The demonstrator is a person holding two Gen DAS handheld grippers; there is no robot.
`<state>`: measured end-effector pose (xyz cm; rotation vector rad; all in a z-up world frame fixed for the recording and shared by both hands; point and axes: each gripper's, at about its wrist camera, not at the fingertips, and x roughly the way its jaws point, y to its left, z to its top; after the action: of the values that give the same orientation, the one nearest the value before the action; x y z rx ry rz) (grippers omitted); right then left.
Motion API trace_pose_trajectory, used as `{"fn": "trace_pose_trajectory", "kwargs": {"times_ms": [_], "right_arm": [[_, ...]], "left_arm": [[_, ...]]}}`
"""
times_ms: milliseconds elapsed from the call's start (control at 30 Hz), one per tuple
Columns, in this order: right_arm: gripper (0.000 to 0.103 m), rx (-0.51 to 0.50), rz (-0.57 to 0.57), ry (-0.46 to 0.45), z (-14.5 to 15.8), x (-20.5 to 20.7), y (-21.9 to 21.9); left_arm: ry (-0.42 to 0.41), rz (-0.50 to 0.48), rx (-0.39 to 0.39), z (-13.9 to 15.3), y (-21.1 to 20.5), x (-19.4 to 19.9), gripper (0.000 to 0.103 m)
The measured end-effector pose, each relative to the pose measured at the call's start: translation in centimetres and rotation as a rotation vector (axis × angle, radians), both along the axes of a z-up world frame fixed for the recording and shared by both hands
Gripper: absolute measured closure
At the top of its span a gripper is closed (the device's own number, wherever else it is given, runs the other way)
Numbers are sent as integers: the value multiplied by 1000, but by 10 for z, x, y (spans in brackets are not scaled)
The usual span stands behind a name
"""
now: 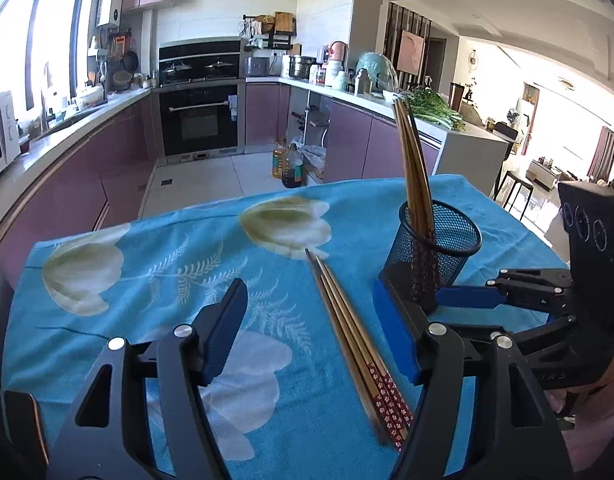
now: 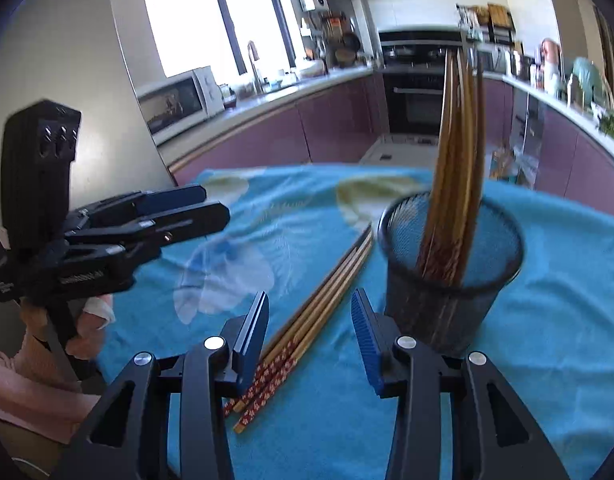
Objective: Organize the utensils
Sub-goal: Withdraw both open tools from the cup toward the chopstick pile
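Blue floral cloth (image 1: pixel 155 276) covers the table; oil bottles (image 1: pixel 292 166) stand beyond.

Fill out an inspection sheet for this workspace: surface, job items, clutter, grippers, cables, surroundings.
Surface: table under a blue floral cloth, slightly wrinkled.
Job's things: black mesh holder stands upright with several chopsticks in it; a bundle of loose chopsticks lies flat on the cloth beside the holder, red patterned ends toward the cameras.
Clutter: nothing seen on the cloth.
Grippers: left gripper open, above the loose chopsticks, holding nothing; right gripper open, fingers either side of the loose chopsticks' patterned ends, not closed on them.
Cables: nothing seen.
Surroundings: kitchen with purple cabinets, built-in oven, microwave, oil bottles on the floor, greens on the counter.
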<state>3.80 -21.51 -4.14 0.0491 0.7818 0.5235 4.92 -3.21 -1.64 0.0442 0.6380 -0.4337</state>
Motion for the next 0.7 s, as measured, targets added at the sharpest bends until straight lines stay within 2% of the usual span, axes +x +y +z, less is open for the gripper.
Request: {"fn": "trace_pose_trajectory", "kwargs": {"times_ms": [233, 700], "right_arm": [[62, -32, -12, 77, -33, 4, 14], [62, -73, -41, 90, -42, 7, 22]], "left_arm": [[84, 27, 16, -30, 7, 3, 40], [148, 7, 61, -62, -6, 8, 42]]}}
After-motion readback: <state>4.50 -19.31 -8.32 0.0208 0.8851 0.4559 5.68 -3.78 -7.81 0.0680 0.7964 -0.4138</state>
